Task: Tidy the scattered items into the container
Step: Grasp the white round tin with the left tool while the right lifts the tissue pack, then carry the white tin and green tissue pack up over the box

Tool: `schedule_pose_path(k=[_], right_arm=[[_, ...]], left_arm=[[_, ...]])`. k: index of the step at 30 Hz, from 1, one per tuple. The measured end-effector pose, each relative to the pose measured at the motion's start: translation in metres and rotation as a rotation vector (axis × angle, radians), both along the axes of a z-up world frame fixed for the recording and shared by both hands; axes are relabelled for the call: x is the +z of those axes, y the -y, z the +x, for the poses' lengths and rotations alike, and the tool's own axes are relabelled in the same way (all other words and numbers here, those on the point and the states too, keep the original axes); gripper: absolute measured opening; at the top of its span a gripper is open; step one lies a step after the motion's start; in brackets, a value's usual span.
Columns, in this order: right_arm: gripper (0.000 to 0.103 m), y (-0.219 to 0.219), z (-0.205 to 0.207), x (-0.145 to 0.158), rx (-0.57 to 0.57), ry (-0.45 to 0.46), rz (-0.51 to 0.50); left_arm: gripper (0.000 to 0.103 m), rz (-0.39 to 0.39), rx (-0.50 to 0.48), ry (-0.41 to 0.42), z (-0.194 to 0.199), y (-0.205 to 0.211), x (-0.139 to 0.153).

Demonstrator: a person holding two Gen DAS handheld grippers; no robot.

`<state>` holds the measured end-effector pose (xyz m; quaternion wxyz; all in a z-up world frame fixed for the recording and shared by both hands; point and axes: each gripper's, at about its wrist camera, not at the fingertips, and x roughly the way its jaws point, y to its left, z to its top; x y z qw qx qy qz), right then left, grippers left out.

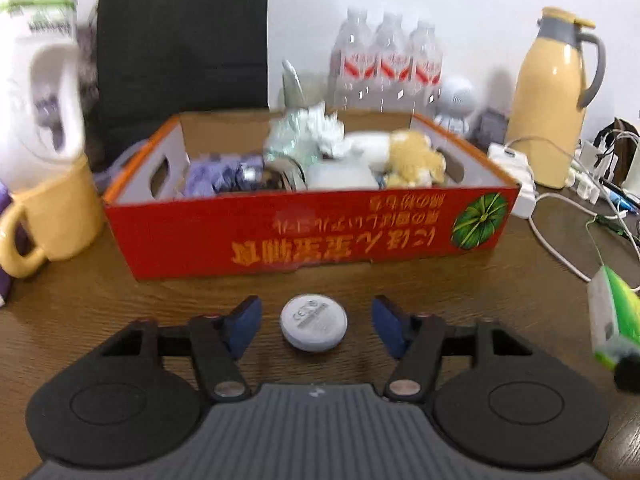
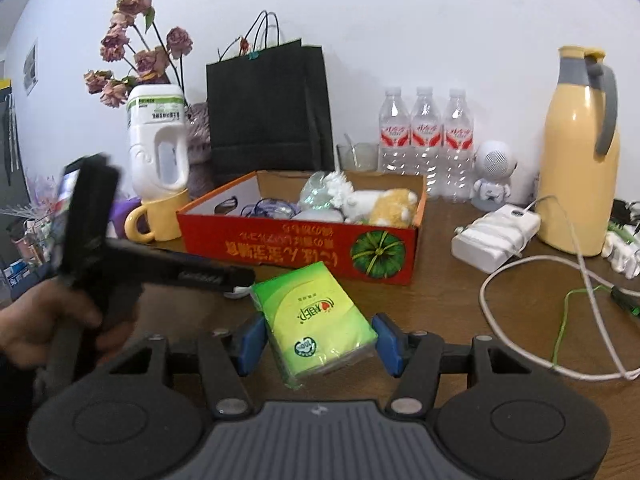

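Observation:
A red cardboard box stands open on the brown table and holds a plush toy, crumpled wrap and purple items. In front of it a small round white disc lies on the table between the fingers of my left gripper, which is open and clear of it on both sides. My right gripper is shut on a green tissue pack, held above the table just before the box. The pack also shows at the right edge of the left wrist view. A hand holds the left gripper at the left.
A yellow mug and white jug stand left of the box. Behind are a black paper bag, three water bottles and a small white robot figure. A yellow thermos, a white adapter and cables crowd the right.

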<state>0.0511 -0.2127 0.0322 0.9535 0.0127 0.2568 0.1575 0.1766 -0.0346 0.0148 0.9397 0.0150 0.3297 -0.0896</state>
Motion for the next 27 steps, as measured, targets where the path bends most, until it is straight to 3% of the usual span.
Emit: schedule_pose_path(k=[3, 8, 11, 20, 27], right_arm=[[0.057, -0.001, 0.012, -0.007, -0.007, -0.026, 0.036], [0.057, -0.004, 0.028, -0.014, 0.004, -0.046, 0.083], [0.057, -0.006, 0.034, -0.018, 0.01, -0.061, 0.093], [0.057, -0.004, 0.037, -0.023, -0.013, -0.062, 0.101], [0.056, -0.014, 0.023, -0.012, -0.057, -0.014, 0.063]], left_arm=[[0.056, 0.025, -0.04, -0.044, 0.007, 0.006, -0.009], [0.054, 0.041, -0.024, -0.042, 0.008, 0.005, -0.012], [0.041, 0.055, -0.021, -0.03, 0.009, 0.006, -0.012], [0.04, 0.053, 0.007, -0.001, -0.002, 0.012, -0.013], [0.04, 0.042, 0.061, 0.184, -0.071, 0.01, 0.015]])
